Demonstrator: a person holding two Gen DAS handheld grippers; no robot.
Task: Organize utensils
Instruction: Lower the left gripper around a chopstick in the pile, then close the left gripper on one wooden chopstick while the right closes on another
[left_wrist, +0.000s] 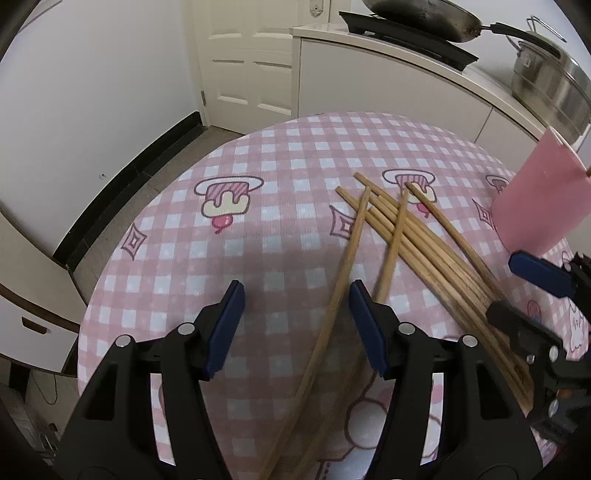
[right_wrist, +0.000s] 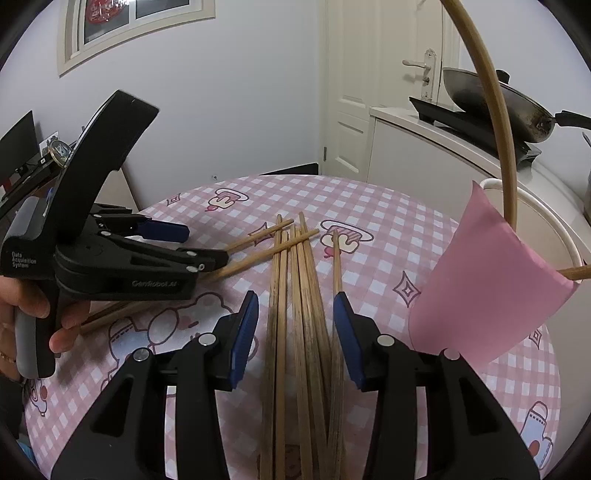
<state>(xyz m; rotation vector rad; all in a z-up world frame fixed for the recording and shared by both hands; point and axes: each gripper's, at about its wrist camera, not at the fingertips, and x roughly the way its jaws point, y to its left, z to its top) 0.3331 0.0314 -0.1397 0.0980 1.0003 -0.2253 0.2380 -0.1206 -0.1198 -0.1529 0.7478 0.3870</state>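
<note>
Your right gripper (right_wrist: 295, 336) fills the lower frame, jaws apart and straddling the chopstick bundle (right_wrist: 301, 314) without pressing it. Your left gripper (left_wrist: 295, 321) is also spread, one loose chopstick (left_wrist: 332, 306) between its pads on the checked tablecloth (left_wrist: 184, 258). At right stands a pink holder (right_wrist: 487, 291).

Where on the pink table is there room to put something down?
The tablecloth is bare left of the chopsticks, out to the table's edge by the door. It is crowded on the right, where the chopsticks lie beside the pink holder.
</note>
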